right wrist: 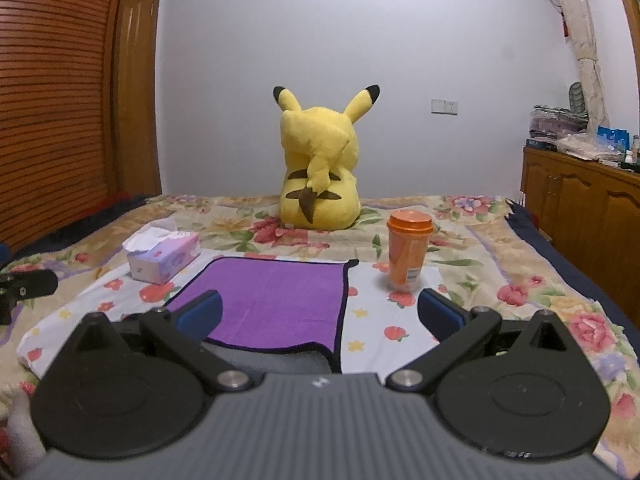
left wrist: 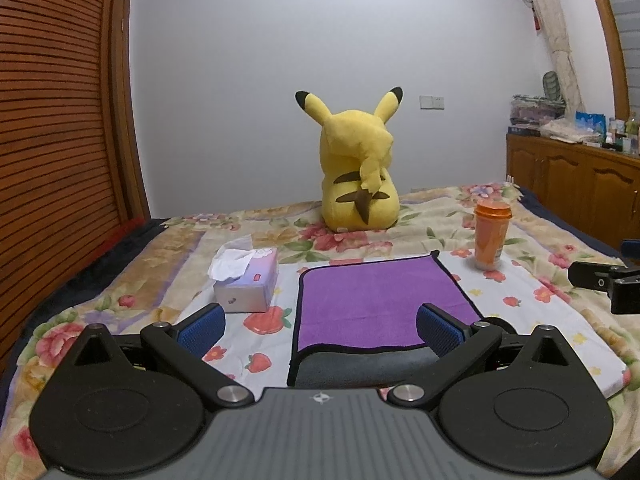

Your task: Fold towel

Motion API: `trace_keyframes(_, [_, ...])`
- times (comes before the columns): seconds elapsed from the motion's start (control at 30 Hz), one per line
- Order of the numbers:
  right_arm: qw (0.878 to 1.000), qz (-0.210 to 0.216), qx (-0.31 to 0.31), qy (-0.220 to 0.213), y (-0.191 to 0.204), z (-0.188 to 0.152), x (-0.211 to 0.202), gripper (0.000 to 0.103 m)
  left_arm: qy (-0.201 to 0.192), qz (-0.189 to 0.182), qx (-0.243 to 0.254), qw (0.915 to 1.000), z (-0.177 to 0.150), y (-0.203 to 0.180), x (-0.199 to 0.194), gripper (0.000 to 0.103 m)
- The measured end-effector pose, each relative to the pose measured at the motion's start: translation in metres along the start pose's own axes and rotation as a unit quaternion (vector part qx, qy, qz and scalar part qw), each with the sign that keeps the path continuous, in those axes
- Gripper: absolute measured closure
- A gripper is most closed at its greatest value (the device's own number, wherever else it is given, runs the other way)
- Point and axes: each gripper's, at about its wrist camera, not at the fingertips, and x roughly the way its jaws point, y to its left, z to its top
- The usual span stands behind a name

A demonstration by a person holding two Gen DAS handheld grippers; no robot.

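A purple towel with a black hem lies on the bed, its purple layer folded over a grey underside that shows at the near edge. It also shows in the right wrist view. My left gripper is open and empty, hovering over the towel's near left corner. My right gripper is open and empty, hovering over the towel's near right corner. Part of the right gripper shows at the right edge of the left wrist view.
A tissue box stands left of the towel. An orange cup stands at its far right corner. A yellow plush toy sits behind. A floral bedspread covers the bed. Wooden cabinets stand on the right.
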Motion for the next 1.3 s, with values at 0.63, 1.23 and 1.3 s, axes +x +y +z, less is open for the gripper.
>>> trace_keyframes(0.63, [0.999, 0.007, -0.018, 0.047, 0.005, 0.0, 0.029, 0.0, 0.063, -0.024, -0.005, 0.9977, 0.001, 0.005, 0.041, 0.0])
trace_keyframes(1.23, [0.996, 0.02, -0.025, 0.081, 0.005, -0.002, 0.061, 0.0, 0.098, -0.043, -0.003, 0.9943, 0.004, 0.012, 0.082, 0.0])
trace_keyframes(1.3, [0.996, 0.02, -0.027, 0.083, 0.005, -0.002, 0.067, 0.0, 0.101, -0.047, -0.001, 0.9938, 0.004, 0.013, 0.085, 0.0])
